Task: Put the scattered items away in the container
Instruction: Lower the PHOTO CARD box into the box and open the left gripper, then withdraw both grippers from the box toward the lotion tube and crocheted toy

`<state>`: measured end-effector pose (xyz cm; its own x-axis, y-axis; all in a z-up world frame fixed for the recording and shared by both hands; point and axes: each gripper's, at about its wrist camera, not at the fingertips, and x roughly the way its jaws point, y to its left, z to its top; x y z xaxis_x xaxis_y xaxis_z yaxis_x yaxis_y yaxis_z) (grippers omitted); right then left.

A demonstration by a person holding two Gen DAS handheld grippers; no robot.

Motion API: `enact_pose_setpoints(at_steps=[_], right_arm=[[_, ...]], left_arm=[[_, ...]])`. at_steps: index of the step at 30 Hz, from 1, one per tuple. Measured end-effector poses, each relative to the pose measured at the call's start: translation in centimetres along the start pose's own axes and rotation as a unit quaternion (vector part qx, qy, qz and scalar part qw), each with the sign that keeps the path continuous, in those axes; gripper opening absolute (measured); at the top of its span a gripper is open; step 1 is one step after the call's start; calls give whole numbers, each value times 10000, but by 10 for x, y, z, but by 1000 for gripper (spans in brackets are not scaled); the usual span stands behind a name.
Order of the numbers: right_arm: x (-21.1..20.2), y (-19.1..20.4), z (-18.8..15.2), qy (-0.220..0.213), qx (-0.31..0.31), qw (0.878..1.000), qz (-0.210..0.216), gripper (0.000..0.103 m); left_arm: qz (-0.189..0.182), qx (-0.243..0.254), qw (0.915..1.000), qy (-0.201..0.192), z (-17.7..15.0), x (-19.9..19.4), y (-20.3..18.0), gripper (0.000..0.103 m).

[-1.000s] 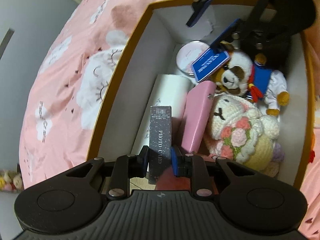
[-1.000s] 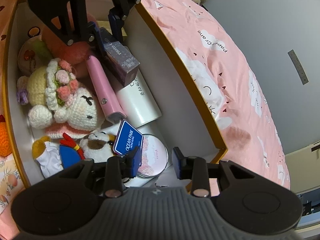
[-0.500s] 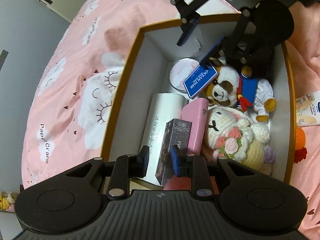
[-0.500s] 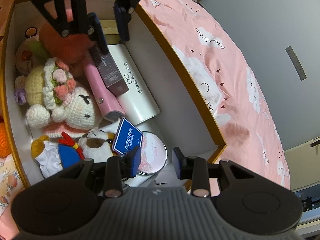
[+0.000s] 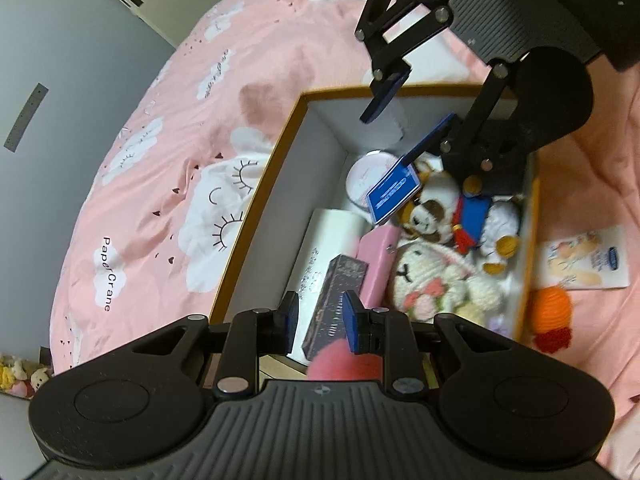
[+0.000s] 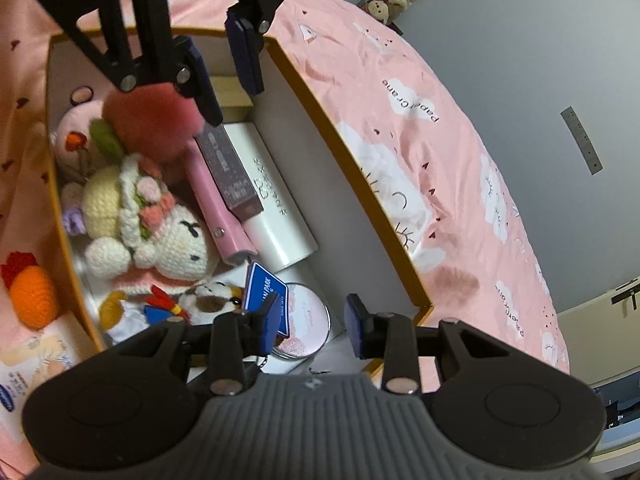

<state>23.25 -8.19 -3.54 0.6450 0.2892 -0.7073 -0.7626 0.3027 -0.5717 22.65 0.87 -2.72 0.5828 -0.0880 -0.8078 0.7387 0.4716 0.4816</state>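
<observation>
1. Your left gripper is released, nothing pinched; the dark rectangular photo-card box lies below it in the orange-rimmed white cardboard box.
2. Your right gripper gapes empty at that box's 12 o'clock end.

Under my tongs I see a matt white cardboard box with orange rim, knitted woolly cream doll, glossy dark card box, and smooth pink cotton bedsheet.

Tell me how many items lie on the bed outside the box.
2: an orange crochet toy beside the box's outer wall, and a flat printed packet just beyond it. Others may lie hidden outside both views.
</observation>
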Motion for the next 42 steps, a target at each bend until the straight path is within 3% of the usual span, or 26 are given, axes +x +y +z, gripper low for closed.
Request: enact_pose_setpoints(at_steps=[5, 16, 26, 32, 39, 42], right_arm=[[-22, 4, 2, -151, 145, 9998, -10, 38], [-60, 22, 5, -506, 595, 9968, 148, 44], [-84, 28, -12, -524, 1793, 9823, 129, 47], [-96, 34, -33, -583, 2921, 9542, 275, 47], [-88, 63, -57, -287, 3661, 9285, 560, 43], [-75, 76, -66, -61, 3905, 9178, 723, 43]], left_arm=[[167, -169, 9997, -89, 3, -24, -15, 29], [42, -314, 9991, -272, 0, -65, -39, 29], [83, -1203, 9913, -521, -14, -82, -61, 31], [-165, -2340, 9704, -578, -33, -85, -75, 31], [-323, -3590, 9310, -575, -63, -79, -92, 31], [-292, -3909, 9187, -483, -71, -69, -104, 31]])
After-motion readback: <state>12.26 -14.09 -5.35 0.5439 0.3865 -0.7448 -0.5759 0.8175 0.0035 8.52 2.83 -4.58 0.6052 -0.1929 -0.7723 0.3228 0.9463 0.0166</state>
